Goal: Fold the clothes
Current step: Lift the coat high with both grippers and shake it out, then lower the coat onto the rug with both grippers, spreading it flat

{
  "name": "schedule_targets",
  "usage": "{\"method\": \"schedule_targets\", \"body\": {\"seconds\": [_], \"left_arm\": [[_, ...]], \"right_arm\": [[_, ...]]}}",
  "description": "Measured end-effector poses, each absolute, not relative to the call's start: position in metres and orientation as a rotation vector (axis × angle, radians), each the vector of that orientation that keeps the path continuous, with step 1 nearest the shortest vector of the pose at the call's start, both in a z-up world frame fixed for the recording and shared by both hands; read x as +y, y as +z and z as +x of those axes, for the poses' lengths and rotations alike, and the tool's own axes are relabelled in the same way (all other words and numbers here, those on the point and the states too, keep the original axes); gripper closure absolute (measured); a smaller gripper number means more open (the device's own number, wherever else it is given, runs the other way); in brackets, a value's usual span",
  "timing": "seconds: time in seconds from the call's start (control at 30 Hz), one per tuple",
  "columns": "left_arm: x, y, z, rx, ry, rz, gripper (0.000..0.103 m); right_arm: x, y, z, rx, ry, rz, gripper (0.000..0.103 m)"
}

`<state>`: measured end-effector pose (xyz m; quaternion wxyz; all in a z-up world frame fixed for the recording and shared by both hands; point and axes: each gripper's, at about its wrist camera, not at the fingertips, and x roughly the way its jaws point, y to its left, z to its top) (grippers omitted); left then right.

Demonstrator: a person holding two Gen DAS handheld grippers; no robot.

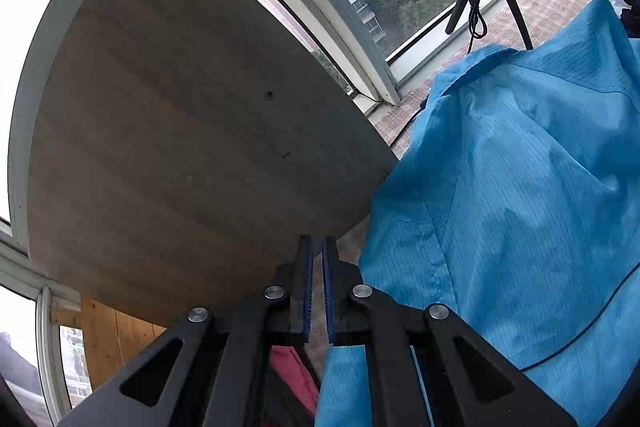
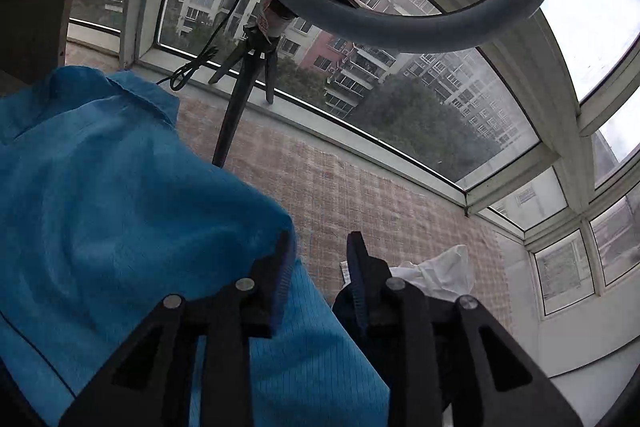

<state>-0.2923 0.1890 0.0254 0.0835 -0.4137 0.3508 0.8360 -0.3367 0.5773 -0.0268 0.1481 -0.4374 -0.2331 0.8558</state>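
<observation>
A bright blue garment (image 1: 520, 187) with a collar lies bunched on a pink checked cloth, filling the right of the left wrist view. It also fills the left of the right wrist view (image 2: 120, 187). My left gripper (image 1: 317, 247) stands just left of the garment's edge, its jaws a narrow slit apart with nothing between them. My right gripper (image 2: 320, 243) is open. Its left finger (image 2: 285, 255) rests against the garment's fold, and some blue fabric lies under the gap without being pinched.
A large grey-beige board (image 1: 180, 147) leans at the left. A ring light (image 2: 400, 23) on a black tripod (image 2: 236, 107) stands at the window sill with a dangling cable. A white cloth (image 2: 440, 271) lies by my right finger, and a pink cloth (image 1: 292, 375) lies below my left gripper.
</observation>
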Motion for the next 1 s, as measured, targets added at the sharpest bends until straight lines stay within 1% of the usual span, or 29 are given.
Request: {"method": "schedule_targets", "body": {"seconds": [0.03, 0.1, 0.17, 0.23, 0.3, 0.37, 0.47, 0.57, 0.67, 0.7, 0.73, 0.77, 0.8, 0.83, 0.87, 0.93, 1.0], "left_arm": [[0.175, 0.037, -0.289, 1.010, 2.507, -1.226, 0.089], [0.155, 0.059, -0.280, 0.951, 2.511, -1.218, 0.074], [0.142, 0.067, -0.258, 0.917, 2.502, -1.237, 0.073], [0.124, 0.053, -0.217, 0.855, 2.483, -1.287, 0.070], [0.110, 0.029, -0.176, 0.777, 2.438, -1.357, 0.062], [0.103, -0.003, -0.134, 0.730, 2.372, -1.442, 0.061], [0.103, -0.062, -0.093, 0.683, 2.275, -1.575, 0.060], [0.105, -0.103, -0.077, 0.677, 2.258, -1.644, 0.060], [0.098, -0.119, -0.078, 0.636, 2.309, -1.694, 0.060], [0.095, -0.122, -0.080, 0.611, 2.324, -1.712, 0.063], [0.091, -0.123, -0.082, 0.586, 2.335, -1.724, 0.069], [0.087, -0.121, -0.084, 0.561, 2.343, -1.734, 0.092], [0.082, -0.117, -0.085, 0.543, 2.365, -1.742, 0.096], [0.076, -0.108, -0.086, 0.516, 2.395, -1.737, 0.096], [0.069, -0.097, -0.087, 0.479, 2.426, -1.725, 0.099], [0.057, -0.069, -0.087, 0.412, 2.493, -1.681, 0.101], [0.046, -0.032, -0.090, 0.397, 2.571, -1.622, 0.101]], "right_arm": [[0.581, -0.023, -0.327, -0.652, 2.472, -1.241, 0.063], [0.593, -0.013, -0.307, -0.555, 2.518, -1.245, 0.050], [0.605, -0.005, -0.284, -0.435, 2.570, -1.260, 0.050], [0.607, -0.005, -0.251, -0.333, 2.616, -1.268, 0.050], [0.609, -0.004, -0.217, -0.218, 2.662, -1.275, 0.050], [0.614, -0.008, -0.186, -0.085, 2.705, -1.281, 0.050], [0.620, -0.016, -0.142, 0.114, 2.734, -1.313, 0.050], [0.624, -0.025, -0.110, 0.196, 2.717, -1.341, 0.050], [0.625, -0.028, -0.087, 0.179, 2.679, -1.367, 0.050], [0.626, -0.029, -0.082, 0.199, 2.675, -1.380, 0.050], [0.627, -0.031, -0.077, 0.219, 2.671, -1.394, 0.050], [0.627, -0.032, -0.073, 0.230, 2.667, -1.403, 0.050], [0.627, -0.033, -0.069, 0.227, 2.663, -1.408, 0.050], [0.627, -0.034, -0.064, 0.219, 2.661, -1.409, 0.050], [0.627, -0.034, -0.060, 0.202, 2.661, -1.404, 0.050], [0.627, -0.034, -0.054, 0.181, 2.665, -1.401, 0.050], [0.629, -0.036, -0.049, 0.180, 2.660, -1.405, 0.050]]}}
